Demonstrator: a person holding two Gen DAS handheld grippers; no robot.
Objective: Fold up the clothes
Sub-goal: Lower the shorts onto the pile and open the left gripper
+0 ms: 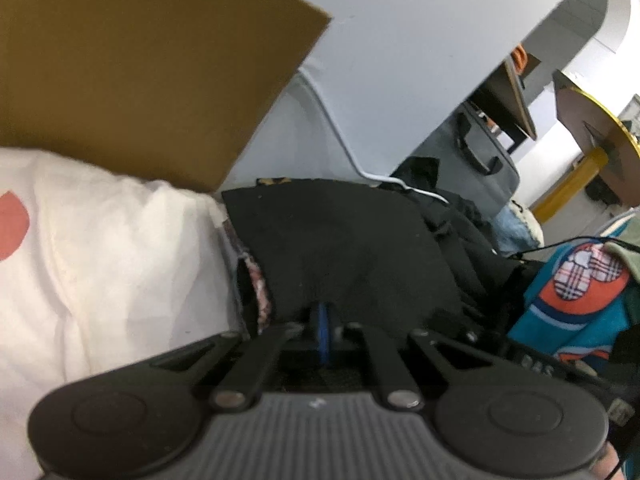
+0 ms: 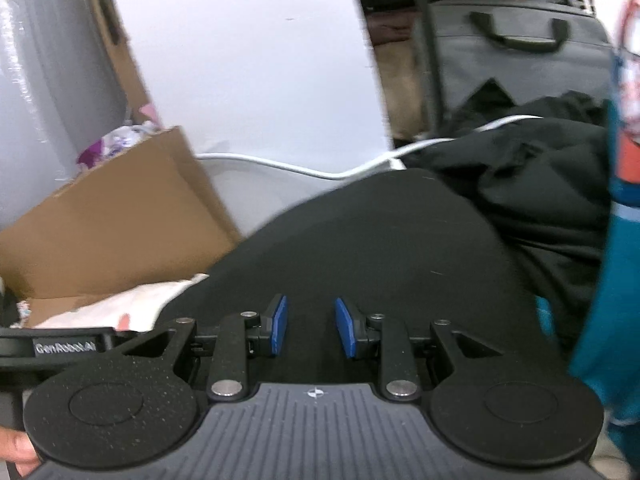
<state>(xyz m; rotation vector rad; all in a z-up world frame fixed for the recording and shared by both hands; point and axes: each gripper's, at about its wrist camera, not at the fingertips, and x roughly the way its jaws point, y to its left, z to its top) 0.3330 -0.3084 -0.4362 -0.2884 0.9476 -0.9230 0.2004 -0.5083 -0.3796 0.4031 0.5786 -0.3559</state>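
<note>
Readable in the right wrist view: "GenRobot.AI" in white on a black bar (image 2: 60,347), just left of the right gripper (image 2: 308,326) (last letters blurred). Faint pale letters on black housing (image 1: 536,368), right of the left gripper (image 1: 324,332): illegible.

Open room lies only above the black garment (image 2: 384,240), hemmed by the cardboard box (image 1: 132,68) and white cloth (image 1: 100,248) on the left, heaped dark clothes (image 2: 532,184) with a white cable (image 2: 304,170) behind, and teal fabric (image 2: 604,288) on the right.
</note>
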